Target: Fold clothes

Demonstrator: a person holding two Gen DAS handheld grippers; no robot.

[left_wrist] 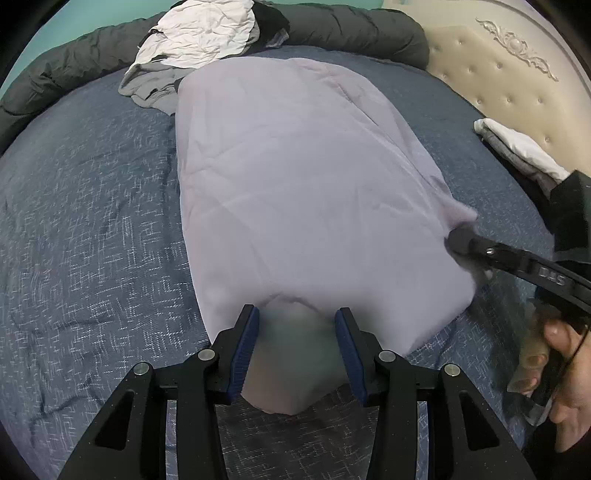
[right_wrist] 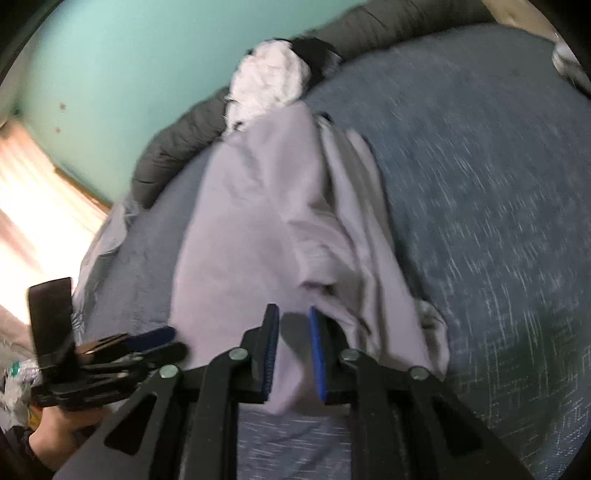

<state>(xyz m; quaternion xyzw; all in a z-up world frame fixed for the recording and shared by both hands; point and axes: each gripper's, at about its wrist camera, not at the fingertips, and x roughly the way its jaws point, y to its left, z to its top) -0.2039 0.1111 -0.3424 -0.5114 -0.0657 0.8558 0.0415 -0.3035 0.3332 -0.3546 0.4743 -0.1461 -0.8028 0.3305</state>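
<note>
A lilac garment (left_wrist: 295,177) lies lengthwise on the blue bedspread (left_wrist: 92,221), running away from me with its sides folded in. My left gripper (left_wrist: 295,314) is at the garment's near end, where a blurred bunch of lilac cloth fills the gap between its blue pads (left_wrist: 245,350). My right gripper (left_wrist: 458,240) comes in from the right and pinches the garment's right edge, pulling it into a small peak. In the right wrist view the lilac garment (right_wrist: 258,221) runs between the right gripper's (right_wrist: 293,310) narrowly spaced pads. The left gripper (right_wrist: 166,339) shows blurred at the lower left.
A crumpled pile of white and grey clothes (left_wrist: 192,40) sits at the far end against a rolled dark grey quilt (left_wrist: 351,29). A small folded stack (left_wrist: 517,147) lies by the cream tufted headboard (left_wrist: 498,74). A person's hand (left_wrist: 565,350) holds the right gripper.
</note>
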